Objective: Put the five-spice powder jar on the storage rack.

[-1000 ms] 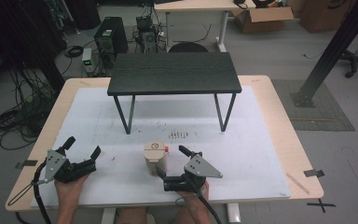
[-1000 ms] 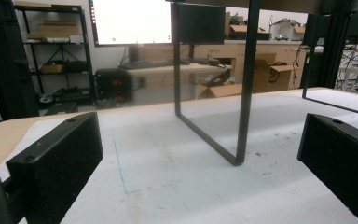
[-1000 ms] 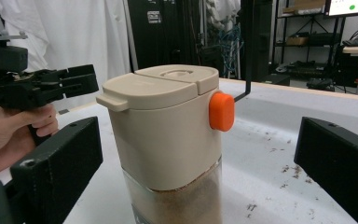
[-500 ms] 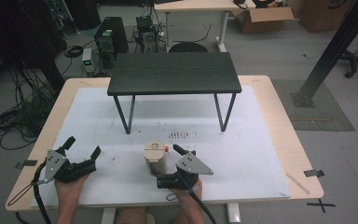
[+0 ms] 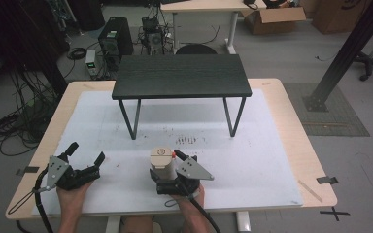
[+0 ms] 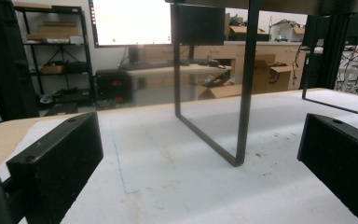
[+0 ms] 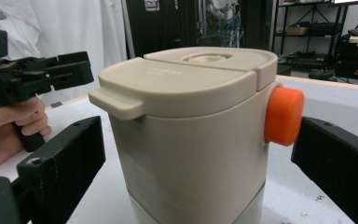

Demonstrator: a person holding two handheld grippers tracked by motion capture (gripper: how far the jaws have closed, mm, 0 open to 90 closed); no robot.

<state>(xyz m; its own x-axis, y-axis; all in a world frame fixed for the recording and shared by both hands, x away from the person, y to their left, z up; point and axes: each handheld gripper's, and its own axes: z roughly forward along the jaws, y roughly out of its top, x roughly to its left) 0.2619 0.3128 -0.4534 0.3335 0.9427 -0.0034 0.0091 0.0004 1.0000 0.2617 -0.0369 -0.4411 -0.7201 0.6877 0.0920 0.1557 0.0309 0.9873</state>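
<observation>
- The jar (image 7: 191, 140) is a beige container with a rounded-square body and a paler band at its base.
- Its lid (image 7: 186, 79) is beige, in two stepped parts, with a flat tab on one edge and a round recess on top.
- An orange knob (image 7: 283, 115) projects from the jar's side, just under the lid rim.
- The jar stands upright, long axis vertical. In the right gripper view the tab points left and toward the camera; the knob points right.
- The lid is on, so I cannot tell what the jar contains.
- The jar stands on the white mat (image 5: 272, 145), near the front edge and in front of the black table (image 5: 180, 76).
- My right gripper (image 5: 167, 171) has its jaws apart, one on each side of the jar. They have just been closing, but a gap shows on both sides; the pads do not press on it.
- My left gripper (image 5: 85, 154) rests on the mat well to the left of the jar, jaws wide apart with nothing between them.
</observation>
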